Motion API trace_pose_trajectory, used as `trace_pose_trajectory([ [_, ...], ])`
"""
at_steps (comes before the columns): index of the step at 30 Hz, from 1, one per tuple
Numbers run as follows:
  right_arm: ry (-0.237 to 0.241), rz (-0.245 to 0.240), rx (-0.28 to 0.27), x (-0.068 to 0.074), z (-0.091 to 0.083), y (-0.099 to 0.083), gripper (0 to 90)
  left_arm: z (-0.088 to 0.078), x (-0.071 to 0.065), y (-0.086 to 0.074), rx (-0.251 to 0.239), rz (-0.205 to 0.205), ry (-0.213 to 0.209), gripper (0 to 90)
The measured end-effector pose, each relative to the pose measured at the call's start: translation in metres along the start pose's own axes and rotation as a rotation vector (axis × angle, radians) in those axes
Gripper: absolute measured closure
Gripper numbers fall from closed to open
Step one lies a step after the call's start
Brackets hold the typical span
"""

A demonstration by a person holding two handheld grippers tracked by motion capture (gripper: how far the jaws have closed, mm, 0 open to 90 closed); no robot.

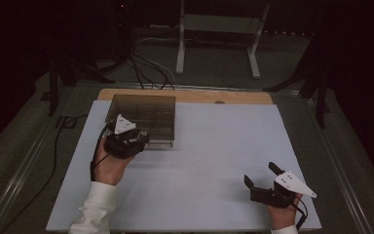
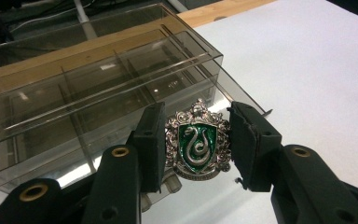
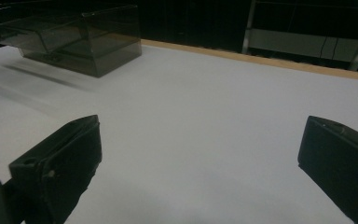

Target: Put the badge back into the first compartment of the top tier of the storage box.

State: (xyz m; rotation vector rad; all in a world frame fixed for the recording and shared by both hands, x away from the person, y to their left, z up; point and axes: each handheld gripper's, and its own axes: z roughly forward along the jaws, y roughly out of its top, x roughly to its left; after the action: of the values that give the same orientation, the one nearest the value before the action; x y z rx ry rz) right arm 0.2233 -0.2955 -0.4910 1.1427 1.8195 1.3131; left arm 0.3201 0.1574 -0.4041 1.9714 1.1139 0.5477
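A silver crest badge (image 2: 197, 141) with a green shield and a silver snake sits between the pads of my left gripper (image 2: 196, 144), which is shut on its two sides. That gripper (image 1: 135, 138) hovers at the front edge of a smoky clear compartment box (image 1: 143, 117) at the back left of the table. In the left gripper view the box (image 2: 93, 88) shows several dividers and lies just behind the badge. My right gripper (image 1: 262, 175) rests low over the table's front right, jaws wide open with nothing between them (image 3: 200, 154).
A pale blue-white mat (image 1: 199, 161) covers the table, with a wooden strip (image 1: 243, 96) along its far edge. Cables (image 1: 146, 68) and a white stand's legs (image 1: 180, 48) lie on the dark floor beyond. A black cable (image 1: 53, 161) trails off the left side.
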Motion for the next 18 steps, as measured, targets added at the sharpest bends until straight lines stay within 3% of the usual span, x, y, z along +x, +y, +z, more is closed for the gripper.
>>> trace_pose_trajectory([
  [18,0.0,0.0,0.0,0.0,0.0,0.0,0.0,-0.003,0.015,0.001,-0.007,-0.026,0.033,59.1],
])
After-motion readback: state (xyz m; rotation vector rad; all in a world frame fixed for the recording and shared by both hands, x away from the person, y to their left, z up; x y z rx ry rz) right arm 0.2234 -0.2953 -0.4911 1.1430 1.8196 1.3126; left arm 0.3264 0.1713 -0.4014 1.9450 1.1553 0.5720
